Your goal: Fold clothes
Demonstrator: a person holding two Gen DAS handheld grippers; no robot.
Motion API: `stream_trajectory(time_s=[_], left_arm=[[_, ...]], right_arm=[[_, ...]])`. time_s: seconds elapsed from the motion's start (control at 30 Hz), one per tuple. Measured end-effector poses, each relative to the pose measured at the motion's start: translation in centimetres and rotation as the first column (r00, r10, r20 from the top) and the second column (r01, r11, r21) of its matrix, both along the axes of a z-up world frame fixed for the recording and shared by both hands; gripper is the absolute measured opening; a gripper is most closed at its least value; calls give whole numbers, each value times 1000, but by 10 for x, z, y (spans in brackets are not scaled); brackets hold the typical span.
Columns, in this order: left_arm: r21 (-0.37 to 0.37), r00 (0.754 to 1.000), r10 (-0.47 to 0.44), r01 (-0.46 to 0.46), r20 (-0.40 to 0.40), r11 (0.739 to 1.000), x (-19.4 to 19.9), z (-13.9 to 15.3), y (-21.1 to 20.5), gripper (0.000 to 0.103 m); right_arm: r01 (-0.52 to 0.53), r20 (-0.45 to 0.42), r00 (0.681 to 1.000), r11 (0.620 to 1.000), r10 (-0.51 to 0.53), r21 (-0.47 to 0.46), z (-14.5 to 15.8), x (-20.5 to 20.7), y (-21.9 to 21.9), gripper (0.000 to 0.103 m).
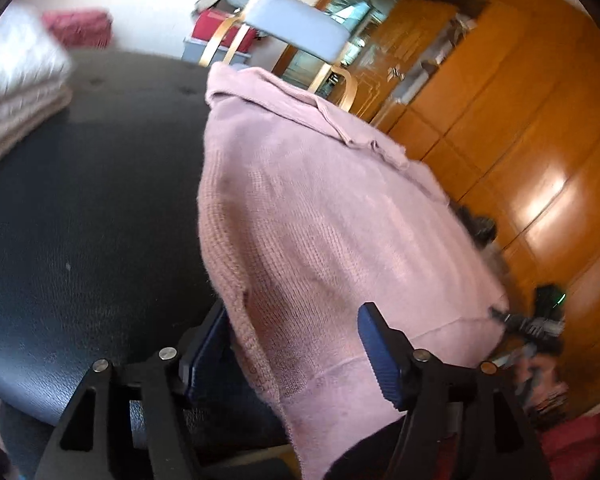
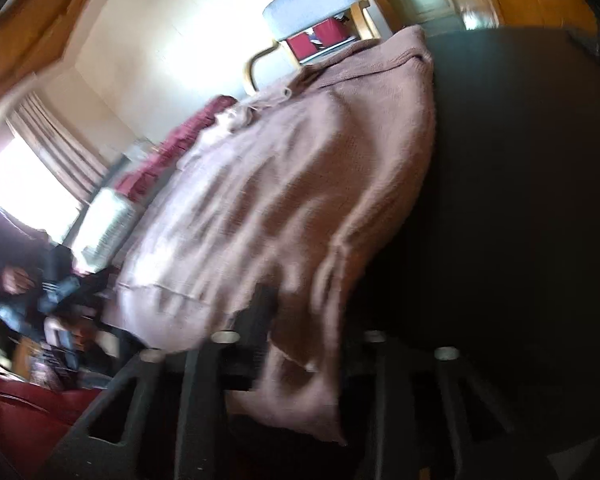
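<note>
My left claw point(image 1: 296, 356) gapes wide over the pink sweater point(image 1: 320, 208) at lower centre; my right claw point(image 2: 300, 344) pinches its hem.

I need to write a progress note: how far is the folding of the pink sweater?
Done: a folded stack lies at the far corner of the black table. In hand: the pink sweater lies on the table, partly folded; the left gripper is open around its hem, while the right gripper is too blurred to judge. Left: the final folds and stacking.
</note>
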State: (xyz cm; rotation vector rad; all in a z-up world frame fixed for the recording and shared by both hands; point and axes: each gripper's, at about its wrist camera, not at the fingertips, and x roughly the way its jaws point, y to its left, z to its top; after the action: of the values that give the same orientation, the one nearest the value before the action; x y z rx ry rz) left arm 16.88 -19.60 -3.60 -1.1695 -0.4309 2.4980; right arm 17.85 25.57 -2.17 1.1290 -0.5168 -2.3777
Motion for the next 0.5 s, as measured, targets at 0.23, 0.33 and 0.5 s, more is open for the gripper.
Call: stream_trajectory(time_s=[0.23, 0.33, 0.5], left_arm=[[74, 1000, 10, -11, 9, 997, 3, -4, -13, 6], [145, 999, -9, 15, -43, 989, 18, 7, -22, 6], [260, 997, -23, 42, -74, 965, 41, 17, -34, 6]], right_arm=[[24, 46, 999, 983, -16, -179, -10, -4, 19, 10], [13, 58, 998, 971, 0, -237, -13, 0, 22, 10], [-30, 69, 996, 932, 59, -361, -18, 13, 30, 10]])
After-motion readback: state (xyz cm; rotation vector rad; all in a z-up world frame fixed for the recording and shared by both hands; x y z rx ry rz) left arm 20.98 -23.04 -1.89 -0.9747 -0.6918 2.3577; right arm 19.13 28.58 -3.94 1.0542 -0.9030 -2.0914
